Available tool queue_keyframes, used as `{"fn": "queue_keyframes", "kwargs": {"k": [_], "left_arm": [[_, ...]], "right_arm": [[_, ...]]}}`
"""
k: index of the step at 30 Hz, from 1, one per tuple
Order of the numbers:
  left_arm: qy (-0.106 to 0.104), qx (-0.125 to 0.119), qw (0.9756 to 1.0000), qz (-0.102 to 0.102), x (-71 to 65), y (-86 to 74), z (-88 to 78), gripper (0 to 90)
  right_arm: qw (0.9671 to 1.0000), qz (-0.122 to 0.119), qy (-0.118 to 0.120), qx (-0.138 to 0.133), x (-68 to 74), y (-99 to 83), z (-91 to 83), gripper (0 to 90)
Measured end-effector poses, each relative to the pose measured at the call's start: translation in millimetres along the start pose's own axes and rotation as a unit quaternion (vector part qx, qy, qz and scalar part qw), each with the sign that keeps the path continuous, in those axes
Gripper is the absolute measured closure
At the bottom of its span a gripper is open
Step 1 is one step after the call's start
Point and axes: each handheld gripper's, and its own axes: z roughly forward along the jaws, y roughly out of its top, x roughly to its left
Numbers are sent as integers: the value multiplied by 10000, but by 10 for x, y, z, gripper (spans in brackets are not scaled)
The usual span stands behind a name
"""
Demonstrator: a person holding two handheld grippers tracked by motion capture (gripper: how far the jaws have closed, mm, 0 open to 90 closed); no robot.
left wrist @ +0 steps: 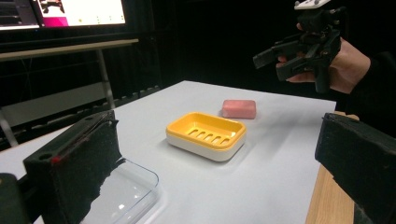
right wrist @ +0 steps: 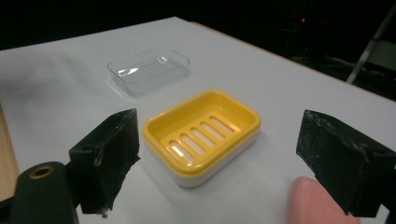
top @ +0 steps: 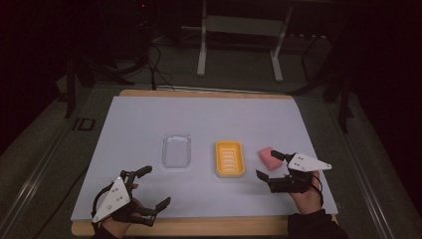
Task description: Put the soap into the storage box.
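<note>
The yellow soap dish (top: pixel 230 159) sits near the middle of the white table cover (top: pixel 149 119), upright, its slotted yellow insert resting in a white base. In my right gripper view the dish (right wrist: pixel 201 135) lies between my two jaws but farther off; neither jaw touches it.

Just to the right of the dish in the high view lies the pink bar of soap (top: pixel 269 158), flat on the cover and apart from the dish. In my left gripper view the soap (left wrist: pixel 239 108) lies beyond the dish (left wrist: pixel 206 135). In my right gripper view a corner of the soap (right wrist: pixel 317 205) shows at the bottom edge, close beside my right-hand jaw; I cannot tell whether they touch.

To the left of the dish lies a clear plastic lid (top: pixel 176 150), rim up, apart from the dish. Its corner (left wrist: pixel 126 191) shows beside one jaw in my left gripper view.

My right gripper (top: pixel 271 164) is held above the table near the soap, jaws spread wide and empty. My left gripper (top: pixel 154 186) is near the front edge of the table, also spread wide and holding nothing. The wooden table edge (top: pixel 199 226) shows beneath the cover at the front.
</note>
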Motion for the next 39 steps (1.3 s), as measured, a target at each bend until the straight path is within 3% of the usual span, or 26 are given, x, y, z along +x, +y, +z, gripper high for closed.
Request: {"fn": "queue_keyframes", "kwargs": {"k": [6,12,17,21,25,27,30,39], "left_arm": [[-12,36,10000,5,-1,-2,6,6],[-2,100,9999,7,0,-7,9,6],[-14,140,9999,34,-2,-8,13,6],[-1,162,9999,37,-2,-10,16,6],[-18,194,9998,32,-2,-14,24,6],[-28,227,9997,42,-5,-16,27,6],[-31,235,9997,42,-6,-16,28,6],[-47,293,9995,50,-7,-22,42,6]], "right_arm": [[9999,92,44,-20,26,-6,9,127],[9999,-32,51,162,52,-4,41,122],[9982,-51,222,555,26,35,43,122],[9933,-61,476,1053,-4,110,63,124],[9851,68,745,1551,-30,167,80,123],[9792,106,857,1838,-45,169,98,123],[9678,166,1073,2269,-49,145,129,123],[9407,144,1136,3192,-51,71,178,123]]}}
